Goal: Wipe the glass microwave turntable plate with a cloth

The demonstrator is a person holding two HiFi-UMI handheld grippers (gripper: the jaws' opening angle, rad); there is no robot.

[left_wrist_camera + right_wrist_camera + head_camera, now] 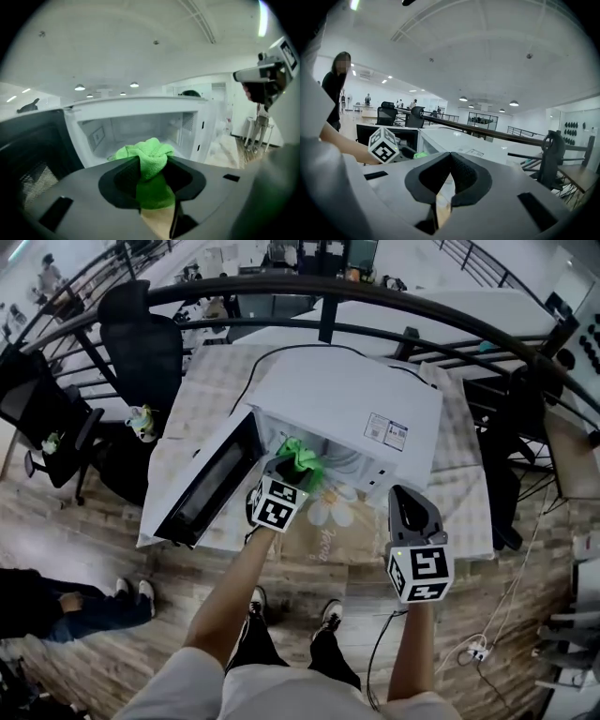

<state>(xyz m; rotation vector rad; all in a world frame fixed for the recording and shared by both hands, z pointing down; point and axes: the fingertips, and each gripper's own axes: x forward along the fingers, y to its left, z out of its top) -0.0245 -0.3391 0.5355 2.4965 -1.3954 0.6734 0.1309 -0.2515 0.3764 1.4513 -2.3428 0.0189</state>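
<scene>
Left tongs (152, 180) clamp a bunched bright-green microfibre cloth (149, 157), whose folds bulge above the pads. Just past it gapes the cavity of a white box-shaped microwave oven (361, 399), which stands on a desk (469, 512) under a pale patterned covering. The green cloth sits at the cavity's mouth, near its lower front edge, with free room above it and to both sides. The oven's dark-windowed door (202, 488) stands wide open to the left, clear of the opening. The glass turntable plate cannot be made out on the pale cavity floor. Right tongs (449, 161) are pressed together on nothing. They are held to the right of the opening, over the desk's front edge and apart from the oven. Behind the desk curves a black metal railing (375, 292).
</scene>
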